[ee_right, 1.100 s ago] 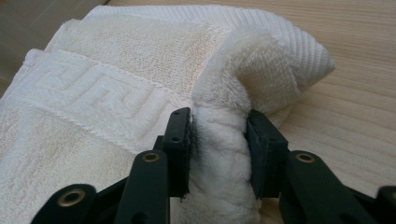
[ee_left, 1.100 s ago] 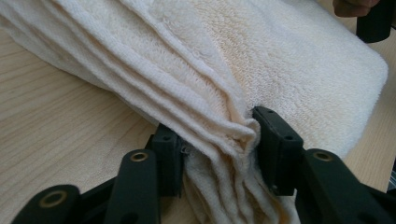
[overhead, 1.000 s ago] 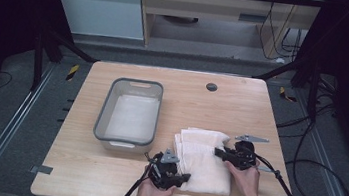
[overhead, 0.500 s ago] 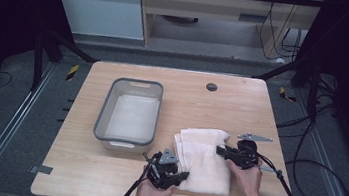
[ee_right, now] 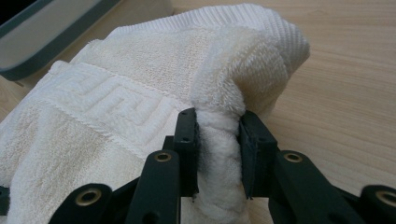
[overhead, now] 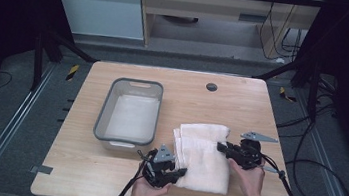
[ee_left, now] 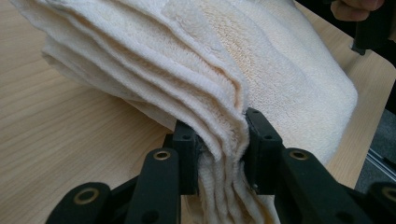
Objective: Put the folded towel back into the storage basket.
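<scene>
towel: a folded cream towel (overhead: 203,157) lies on the near right part of the wooden table (overhead: 242,101), just right of the grey bin (overhead: 130,115) and apart from it.
towel long axis: runs from about 12 o'clock to 6 o'clock in the high view (its far end towards the small dark grommet (overhead: 211,87)).
left gripper: the left gripper (overhead: 178,171) sits at the towel's near left corner; in the left gripper view its jaws are clamped on the stacked layer edges of the towel (ee_left: 224,140).
right gripper: the right gripper (overhead: 220,147) sits on the towel's right edge, about midway along; in the right gripper view its jaws pinch a bunched fold of the towel (ee_right: 217,140).
towel from left gripper: towards about 1 o'clock in the high view.
towel from right gripper: towards about 9 o'clock, so the two grips face each other across the cloth.
bin from towel: at about 10 o'clock in the high view, its long axis also running 12 to 6 (parallel to the towel).
nearer hand to bin: the left one, by a clear margin; the right must travel across the towel's width.
judgement: with both edges gripped, the likely move is a lift and carry towards 10 o'clock, the left side leading (sagging middle layers could catch the bin's near rim).
bin contents: pale floor, nothing clearly in it.
</scene>
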The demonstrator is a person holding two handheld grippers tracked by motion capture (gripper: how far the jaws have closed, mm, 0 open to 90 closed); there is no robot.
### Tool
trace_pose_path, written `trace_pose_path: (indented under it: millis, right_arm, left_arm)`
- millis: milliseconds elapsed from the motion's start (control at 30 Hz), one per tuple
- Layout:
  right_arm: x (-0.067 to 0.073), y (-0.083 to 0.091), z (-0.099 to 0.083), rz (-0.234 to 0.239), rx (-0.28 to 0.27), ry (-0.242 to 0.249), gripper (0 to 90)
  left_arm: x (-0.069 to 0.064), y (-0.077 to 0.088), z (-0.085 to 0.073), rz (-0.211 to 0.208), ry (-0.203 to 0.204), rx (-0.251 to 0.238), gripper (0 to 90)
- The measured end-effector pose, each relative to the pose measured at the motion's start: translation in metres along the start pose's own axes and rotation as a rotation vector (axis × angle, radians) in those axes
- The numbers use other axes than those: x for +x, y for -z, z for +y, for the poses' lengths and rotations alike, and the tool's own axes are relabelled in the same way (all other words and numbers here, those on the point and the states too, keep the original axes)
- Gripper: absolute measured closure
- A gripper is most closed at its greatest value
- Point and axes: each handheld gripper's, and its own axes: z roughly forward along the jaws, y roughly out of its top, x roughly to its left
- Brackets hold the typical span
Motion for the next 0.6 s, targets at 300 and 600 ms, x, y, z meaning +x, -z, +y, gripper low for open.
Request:
trace_pose_path:
  millis: [300, 600]
  right_arm:
    - [0.006, 0.007, 0.007, 0.005, -0.04, 0.017, 71.4]
    - [0.013, 0.013, 0.012, 0.0, -0.074, 0.043, 71.4]
  left_arm:
    - [-0.005, 0.01, 0.007, 0.023, -0.031, -0.022, 68.8]
    - [-0.006, 0.017, 0.012, 0.027, -0.04, -0.038, 68.8]
